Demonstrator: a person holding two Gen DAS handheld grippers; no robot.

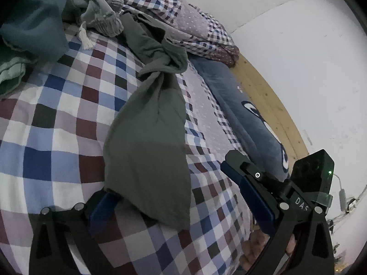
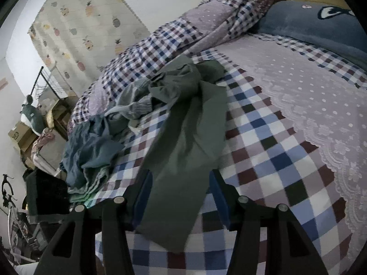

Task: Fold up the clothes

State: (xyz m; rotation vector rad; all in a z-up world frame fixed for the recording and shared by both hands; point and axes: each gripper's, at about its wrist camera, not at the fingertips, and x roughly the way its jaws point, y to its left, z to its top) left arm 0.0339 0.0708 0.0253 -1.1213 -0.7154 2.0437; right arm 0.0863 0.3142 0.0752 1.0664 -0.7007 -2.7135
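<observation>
Two grippers are working wide open: left gripper (image 1: 183, 197) and right gripper (image 2: 181, 197) are each straddling the long olive-green cotton garment (image 1: 149, 137), gripping nothing. It is stretching toward twelve o'clock across the checked patchwork bedspread (image 1: 57, 126), with rumpled teal clothes (image 2: 91, 146) piling at ten o'clock.

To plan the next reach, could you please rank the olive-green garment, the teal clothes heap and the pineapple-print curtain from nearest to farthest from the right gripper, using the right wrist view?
From the right gripper:
1. Olive-green garment, lying between its fingers.
2. Teal clothes heap, to the left on the bed.
3. Pineapple-print curtain, far upper left, beyond the bed.
</observation>
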